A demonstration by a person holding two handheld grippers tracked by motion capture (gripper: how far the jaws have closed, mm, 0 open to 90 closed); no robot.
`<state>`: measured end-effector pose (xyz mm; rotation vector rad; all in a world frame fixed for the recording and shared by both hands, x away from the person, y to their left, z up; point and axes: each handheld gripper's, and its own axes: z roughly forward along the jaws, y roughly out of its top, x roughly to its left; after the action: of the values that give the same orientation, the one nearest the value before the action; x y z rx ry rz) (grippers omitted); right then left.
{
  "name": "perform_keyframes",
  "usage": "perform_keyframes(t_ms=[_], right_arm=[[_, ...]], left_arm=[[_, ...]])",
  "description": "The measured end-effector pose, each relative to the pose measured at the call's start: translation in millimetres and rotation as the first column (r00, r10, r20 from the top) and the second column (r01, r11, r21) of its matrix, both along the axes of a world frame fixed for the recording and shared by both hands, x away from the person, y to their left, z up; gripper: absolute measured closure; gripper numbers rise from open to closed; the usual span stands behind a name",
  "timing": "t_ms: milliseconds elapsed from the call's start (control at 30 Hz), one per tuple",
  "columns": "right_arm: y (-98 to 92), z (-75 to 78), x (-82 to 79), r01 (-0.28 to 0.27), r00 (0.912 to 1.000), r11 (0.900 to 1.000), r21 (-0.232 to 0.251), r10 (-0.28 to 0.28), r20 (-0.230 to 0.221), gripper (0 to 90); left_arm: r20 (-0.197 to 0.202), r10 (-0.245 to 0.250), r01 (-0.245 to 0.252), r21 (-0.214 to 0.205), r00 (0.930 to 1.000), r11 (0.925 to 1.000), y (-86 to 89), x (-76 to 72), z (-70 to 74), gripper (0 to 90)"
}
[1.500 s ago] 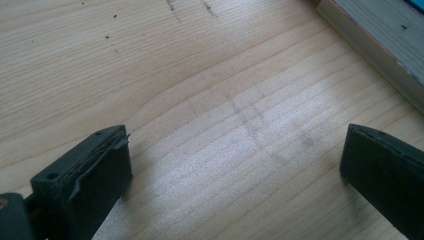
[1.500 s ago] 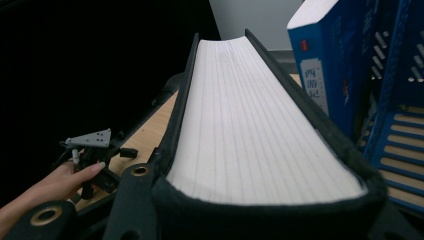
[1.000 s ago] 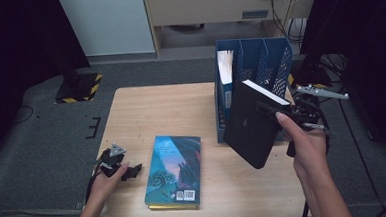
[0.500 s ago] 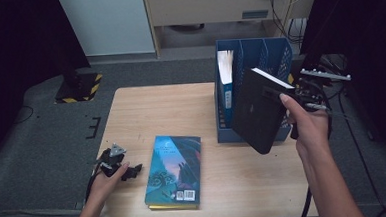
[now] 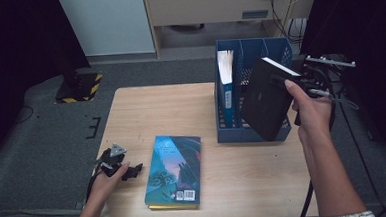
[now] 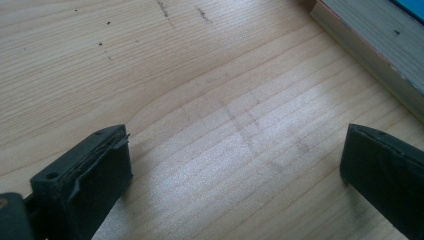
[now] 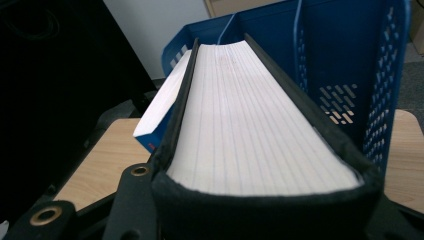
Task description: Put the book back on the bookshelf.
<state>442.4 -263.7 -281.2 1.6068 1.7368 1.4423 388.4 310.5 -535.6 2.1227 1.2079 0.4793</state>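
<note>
My right gripper [image 5: 300, 85] is shut on a thick black book [image 5: 265, 99], held tilted in the air over the right part of a blue file rack [image 5: 252, 130]. In the right gripper view the black book [image 7: 260, 130] shows its white page edges between the jaws, with the rack [image 7: 350, 65] behind. One blue book [image 5: 226, 81] stands upright in the rack's left slot. A teal book [image 5: 174, 169] lies flat on the table near the front edge. My left gripper [image 5: 129, 171] rests open on the table, left of the teal book; its jaws stand wide apart over bare wood [image 6: 235, 135].
The wooden table [image 5: 156, 110] has bare room at its left and back. A cable [image 5: 330, 96] trails from the right gripper past the table's right edge. Dark floor surrounds the table, with a cabinet [image 5: 215, 7] behind.
My right hand has carried the black book back and up, from in front of the rack to over its right slots. The left gripper has stayed put.
</note>
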Motion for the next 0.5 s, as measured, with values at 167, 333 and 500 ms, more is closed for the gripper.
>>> perform_keyframes(t_ms=[167, 333, 500], right_arm=[[-7.9, 1.7, 4.0, 0.022, 0.9997, 0.9998, -0.003, -0.022, 0.01, 53.1], [-17.9, 0.0, 5.6, 0.049, 0.9988, 0.9988, -0.008, -0.049, 0.005, 53.1], [-23.2, -1.3, 5.2, 0.069, 0.9976, 0.9973, -0.024, -0.069, -0.001, 53.1]], left_arm=[[0.0, -0.001, 0.001, 0.0, 1.0, 1.0, -0.9, 0.5, 0.0, 0.0], [0.001, -0.001, 0.001, -0.001, 1.0, 1.0, -0.9, 0.4, -0.1, 0.0], [0.0, -0.001, 0.001, -0.001, 1.0, 1.0, -0.9, 0.4, -0.1, 0.0]])
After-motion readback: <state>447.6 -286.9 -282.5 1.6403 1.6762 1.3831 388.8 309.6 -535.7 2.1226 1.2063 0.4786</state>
